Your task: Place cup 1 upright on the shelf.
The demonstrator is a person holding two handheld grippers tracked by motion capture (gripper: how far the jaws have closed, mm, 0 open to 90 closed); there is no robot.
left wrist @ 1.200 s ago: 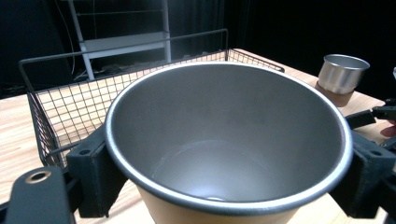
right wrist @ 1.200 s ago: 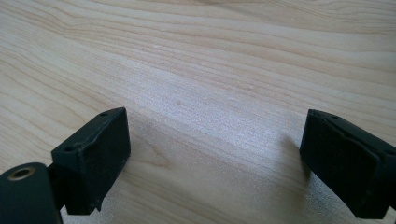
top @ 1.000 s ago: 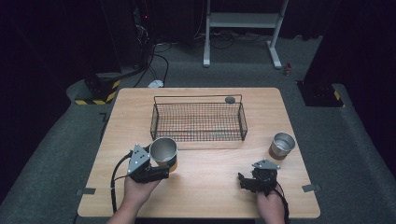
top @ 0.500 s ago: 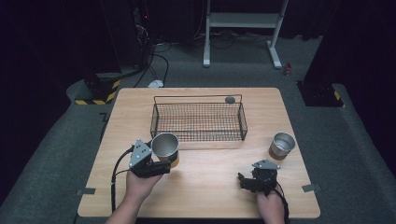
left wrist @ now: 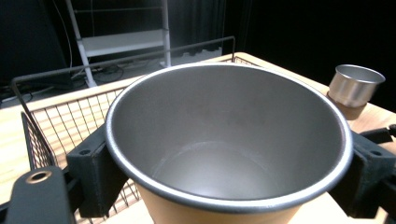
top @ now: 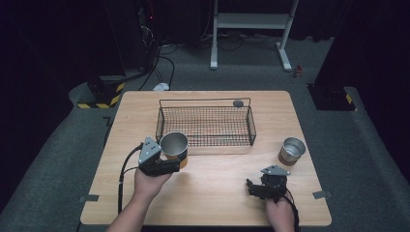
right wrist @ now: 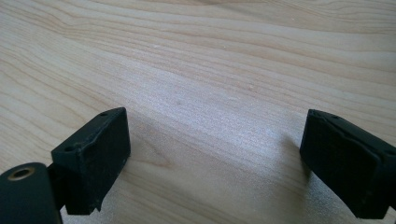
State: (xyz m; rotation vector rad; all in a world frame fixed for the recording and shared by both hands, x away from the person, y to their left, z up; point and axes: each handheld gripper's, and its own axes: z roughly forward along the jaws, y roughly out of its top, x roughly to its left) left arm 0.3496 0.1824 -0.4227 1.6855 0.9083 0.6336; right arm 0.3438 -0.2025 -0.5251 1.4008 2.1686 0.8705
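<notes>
Near the worktop's left edge, the left tongs (top: 180,163) grasp the steel cup (top: 173,144) by its sides; compared with a second ago it sits closer to the wire basket (top: 205,126), now just beside its front left corner. Judgement: cup is being carried to the basket. Right tongs (top: 251,187) rest released, unmoved, near the front edge. Left gripper view shows the cup (left wrist: 229,140) is empty, second cup (left wrist: 355,86) beyond; right gripper view shows bare worktop (right wrist: 210,70) between parted jaws.

Steel cup (top: 173,145) w/ tan base, upright, empty, just in front of wire basket (top: 205,126)
</notes>
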